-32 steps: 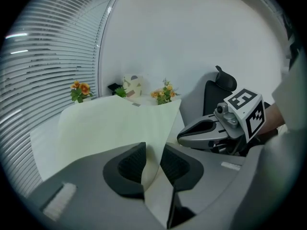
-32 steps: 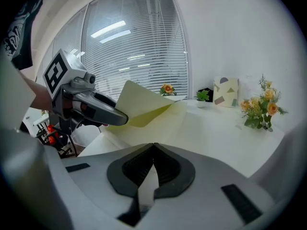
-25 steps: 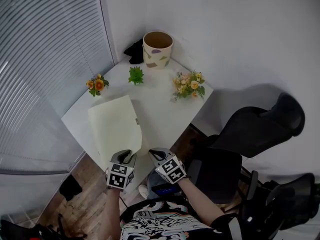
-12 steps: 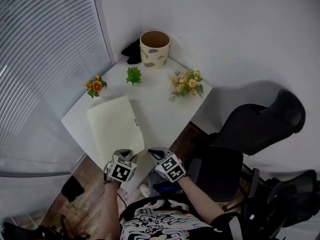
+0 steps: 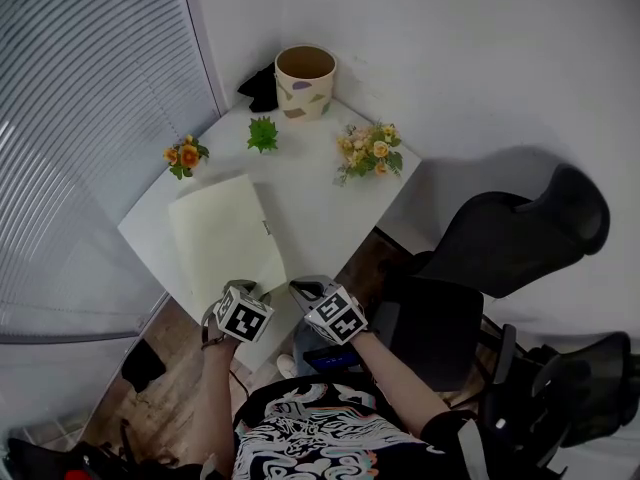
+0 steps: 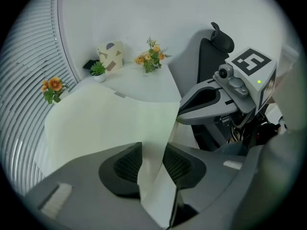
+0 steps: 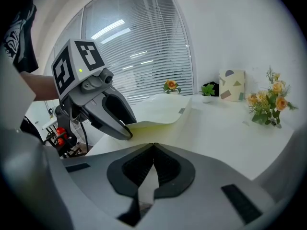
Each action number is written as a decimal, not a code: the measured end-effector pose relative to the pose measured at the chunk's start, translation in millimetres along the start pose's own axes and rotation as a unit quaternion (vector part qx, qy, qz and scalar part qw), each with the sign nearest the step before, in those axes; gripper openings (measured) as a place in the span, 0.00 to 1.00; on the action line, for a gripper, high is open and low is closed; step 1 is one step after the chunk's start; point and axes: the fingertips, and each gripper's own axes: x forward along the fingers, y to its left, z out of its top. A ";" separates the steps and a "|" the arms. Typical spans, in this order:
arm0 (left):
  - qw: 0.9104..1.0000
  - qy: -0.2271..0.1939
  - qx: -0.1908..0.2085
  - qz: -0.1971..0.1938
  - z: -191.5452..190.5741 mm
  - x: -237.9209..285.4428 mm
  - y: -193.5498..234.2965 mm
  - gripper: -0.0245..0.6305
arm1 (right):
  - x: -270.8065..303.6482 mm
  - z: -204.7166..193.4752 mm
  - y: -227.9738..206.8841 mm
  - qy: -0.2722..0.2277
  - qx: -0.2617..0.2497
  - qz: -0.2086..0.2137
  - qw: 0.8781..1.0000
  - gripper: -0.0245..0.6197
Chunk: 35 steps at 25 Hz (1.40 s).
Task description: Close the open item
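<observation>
on the white table point(image 5: 322, 211), toward its left near side, lies the pale yellow folder point(image 5: 222, 238), cover face up. its near right corner reaches the table's near edge. at that corner the cover curls upward off the surface.

left gripper point(image 6: 152, 162): located at the near edge of the table, pointing steeply down. its jaws have just been opening and stand spread. the raised corner of the folder cover runs between the two pads, and the pads do not press on it.

right gripper point(image 7: 153, 164): located just right of the left gripper, near the same table edge. jaw tips pressed together, nothing pinched.

far side of the table: a speckled pot point(image 5: 304, 80) in the corner, a small green plant point(image 5: 263, 133) near it, orange flowers point(image 5: 183, 154) at the left edge, a bouquet point(image 5: 366, 150) at the right edge. a black chair point(image 5: 520, 248) stands right of the table.
</observation>
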 end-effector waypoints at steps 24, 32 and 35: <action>1.000 0.004 0.008 -0.007 -0.4 2.0 -2.7 0.24 | 0.0 -2.0 0.5 -0.003 0.012 -0.008 1.000 0.04; 1.000 0.009 0.009 -0.007 -1.9 1.4 -1.8 0.24 | -0.1 -1.5 1.8 -0.001 0.004 -0.006 1.000 0.04; 1.000 0.012 0.010 -0.011 -1.0 1.3 -2.6 0.24 | -0.6 -1.3 1.5 -0.002 0.005 -0.006 1.000 0.04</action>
